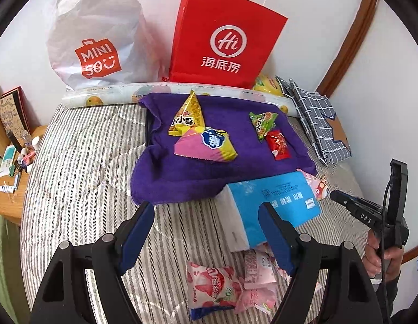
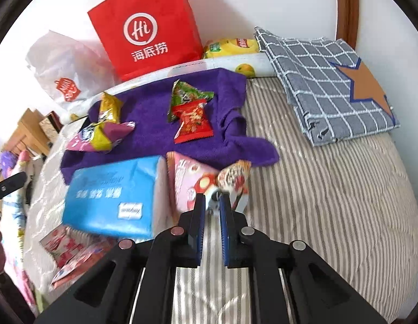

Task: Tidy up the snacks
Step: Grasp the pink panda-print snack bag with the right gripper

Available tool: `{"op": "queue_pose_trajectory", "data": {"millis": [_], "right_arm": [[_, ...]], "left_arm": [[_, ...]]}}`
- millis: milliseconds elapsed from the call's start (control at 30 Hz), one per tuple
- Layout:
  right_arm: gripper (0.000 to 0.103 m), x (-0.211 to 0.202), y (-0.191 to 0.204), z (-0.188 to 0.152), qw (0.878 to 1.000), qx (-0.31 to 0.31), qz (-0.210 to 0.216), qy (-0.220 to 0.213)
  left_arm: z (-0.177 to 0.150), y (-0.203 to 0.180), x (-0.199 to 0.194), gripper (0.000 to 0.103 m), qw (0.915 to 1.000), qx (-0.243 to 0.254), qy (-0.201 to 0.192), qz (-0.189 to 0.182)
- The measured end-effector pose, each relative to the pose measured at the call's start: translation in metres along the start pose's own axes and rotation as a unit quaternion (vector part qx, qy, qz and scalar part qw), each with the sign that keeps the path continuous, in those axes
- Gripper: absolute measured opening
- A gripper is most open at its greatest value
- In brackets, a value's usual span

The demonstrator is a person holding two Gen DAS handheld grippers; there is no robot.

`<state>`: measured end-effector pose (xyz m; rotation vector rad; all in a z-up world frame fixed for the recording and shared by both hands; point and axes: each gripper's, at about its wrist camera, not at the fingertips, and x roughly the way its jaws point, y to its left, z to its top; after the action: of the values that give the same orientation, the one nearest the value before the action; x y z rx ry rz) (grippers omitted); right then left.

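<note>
A: Snacks first: how many on the purple towel (image 1: 209, 172)?

B: Four. A yellow packet (image 1: 187, 117) leaning on a pink-and-yellow packet (image 1: 206, 145) at the towel's left, then a green packet (image 1: 263, 122) with a red packet (image 1: 277, 144) touching its lower edge at the right.

A: And off the towel?

B: One pink mushroom packet (image 2: 192, 181) on the striped bed (image 2: 317, 202), just beside the blue tissue pack (image 2: 114, 197). More pink packets (image 1: 214, 286) lie in a heap on the near side of the tissue pack; I count at least three, but they overlap, so I can't be sure.

A: What are the right tongs (image 2: 212, 205) doing?

B: Nearly shut, pads pinching a crumpled corner of the mushroom packet, which is blurred at the tips.

A: Left tongs (image 1: 206, 216)?

B: Wide apart and holding nothing, over the bed at the towel's near edge. One finger overlaps the tissue pack in the left view; whether it touches, I can't tell.

A: Anything behind?

B: Two bags against the wall: one red bag (image 1: 222, 37), one white bag (image 1: 90, 43). One patterned roll (image 1: 165, 91) lies along the towel's far edge, one yellow bag (image 2: 230, 44) sits behind it, and one checked cloth (image 2: 325, 81) lies folded at the right.
</note>
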<state>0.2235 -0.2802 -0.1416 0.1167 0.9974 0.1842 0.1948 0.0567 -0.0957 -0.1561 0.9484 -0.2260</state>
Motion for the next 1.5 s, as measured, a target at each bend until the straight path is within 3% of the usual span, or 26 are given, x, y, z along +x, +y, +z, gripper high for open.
{"op": "queue_pose_trajectory", "data": {"millis": [133, 200, 300, 700, 833, 900, 1067, 1100, 1167, 1500], "right_arm": [[0.014, -0.008, 0.004, -0.008, 1.0, -0.01, -0.003, -0.006], [0.029, -0.008, 0.006, -0.008, 1.0, -0.01, 0.0, -0.008], [0.043, -0.003, 0.007, -0.003, 1.0, -0.005, -0.001, -0.014], [0.061, 0.031, -0.006, 0.018, 1.0, 0.024, 0.004, -0.003], [0.061, 0.047, -0.007, 0.023, 1.0, 0.025, 0.012, 0.011], [0.067, 0.052, -0.006, 0.024, 1.0, 0.023, 0.009, 0.012], [0.066, 0.066, -0.005, 0.023, 0.999, 0.022, 0.024, 0.031], [0.059, 0.066, -0.005, 0.022, 0.999, 0.02, 0.026, 0.029], [0.054, 0.063, -0.005, 0.021, 0.999, 0.021, 0.03, 0.024], [0.043, 0.014, -0.023, -0.002, 0.997, 0.066, 0.037, 0.007]], "left_arm": [[-0.004, -0.005, -0.006, 0.078, 1.0, 0.003, -0.005, -0.004], [-0.005, -0.006, -0.007, 0.078, 1.0, 0.003, -0.006, -0.004], [-0.006, -0.005, -0.006, 0.078, 1.0, 0.002, -0.004, -0.003], [0.006, 0.015, 0.014, 0.078, 0.9997, -0.021, 0.002, -0.015], [0.009, 0.018, 0.026, 0.078, 0.9994, -0.025, 0.011, -0.02], [0.009, 0.019, 0.032, 0.078, 0.9993, -0.026, 0.017, -0.021], [0.009, 0.02, 0.042, 0.078, 0.999, -0.026, 0.028, -0.023], [0.009, 0.02, 0.043, 0.078, 0.999, -0.025, 0.028, -0.024], [0.009, 0.02, 0.043, 0.078, 0.9989, -0.025, 0.028, -0.026], [0.007, 0.013, 0.04, 0.078, 0.9985, -0.023, 0.025, -0.043]]}}
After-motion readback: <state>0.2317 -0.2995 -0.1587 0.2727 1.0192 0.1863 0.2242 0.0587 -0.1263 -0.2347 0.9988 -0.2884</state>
